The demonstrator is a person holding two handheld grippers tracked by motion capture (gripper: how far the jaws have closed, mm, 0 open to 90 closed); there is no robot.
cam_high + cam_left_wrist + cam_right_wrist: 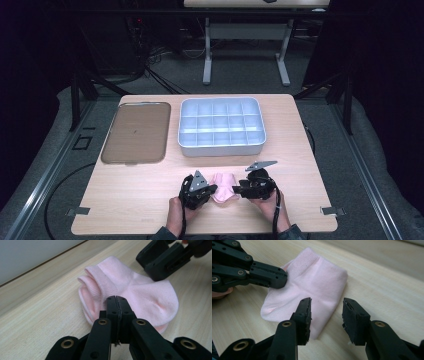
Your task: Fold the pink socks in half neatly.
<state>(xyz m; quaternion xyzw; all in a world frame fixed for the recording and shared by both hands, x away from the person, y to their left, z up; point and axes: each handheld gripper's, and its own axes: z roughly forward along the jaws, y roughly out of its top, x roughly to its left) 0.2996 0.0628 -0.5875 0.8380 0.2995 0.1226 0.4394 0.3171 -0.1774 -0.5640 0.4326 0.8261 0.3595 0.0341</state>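
Your worktop (125, 200) is pale wood; at its far middle sits the grey divided tray (222, 126), its compartments bare, and just left of it lies the flat brown lid (136, 132), apart from the tray; at the near edge, between your two hands, lies the folded pink sock (223, 187), flat on the wood with its ribbed cuff turned toward the far side; your left tool (116, 302) has its jaws pressed together at the sock's near edge, though you cannot tell from here whether any fabric is caught between them; your right tool (325, 312) stands spread, one jaw over the sock's folded edge and the other over bare wood, gripping nothing.
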